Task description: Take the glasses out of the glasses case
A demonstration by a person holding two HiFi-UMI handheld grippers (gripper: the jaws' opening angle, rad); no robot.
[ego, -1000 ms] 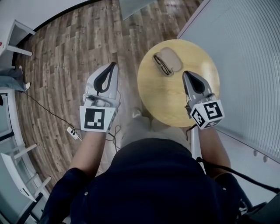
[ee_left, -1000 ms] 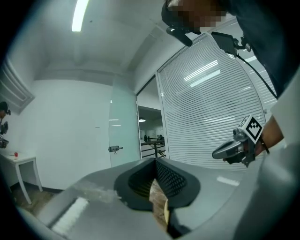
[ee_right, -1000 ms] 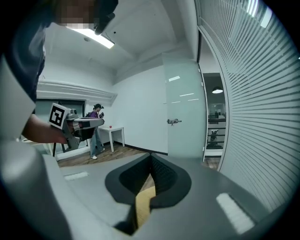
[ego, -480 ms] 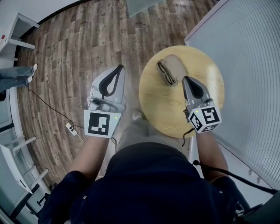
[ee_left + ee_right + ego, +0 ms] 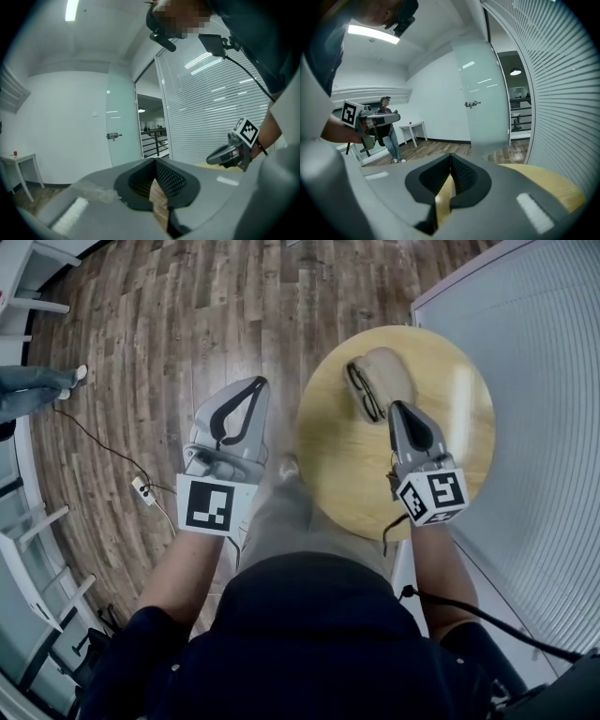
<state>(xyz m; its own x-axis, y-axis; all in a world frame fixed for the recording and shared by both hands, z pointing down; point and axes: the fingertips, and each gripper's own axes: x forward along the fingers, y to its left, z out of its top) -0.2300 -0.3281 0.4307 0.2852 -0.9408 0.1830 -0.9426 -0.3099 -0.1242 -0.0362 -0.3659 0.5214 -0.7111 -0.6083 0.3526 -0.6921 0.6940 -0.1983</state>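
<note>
A tan glasses case lies at the far side of the round wooden table. Dark-framed glasses rest along the case's left side. I cannot tell whether the case is open. My right gripper is shut and empty, its tip just short of the case's near end. My left gripper is shut and empty too, held over the wood floor left of the table. In the left gripper view the left gripper has its jaws together, and the right gripper shows at the right. The right gripper view shows the right gripper with nothing between its jaws.
A white slatted wall runs close along the table's right side. A cable and a white power strip lie on the floor at the left. A person's legs stand at the left edge, near white furniture legs.
The right gripper's tip has drawn closer to the case's near end. The left gripper stays over the floor. The head view has shifted a little.
</note>
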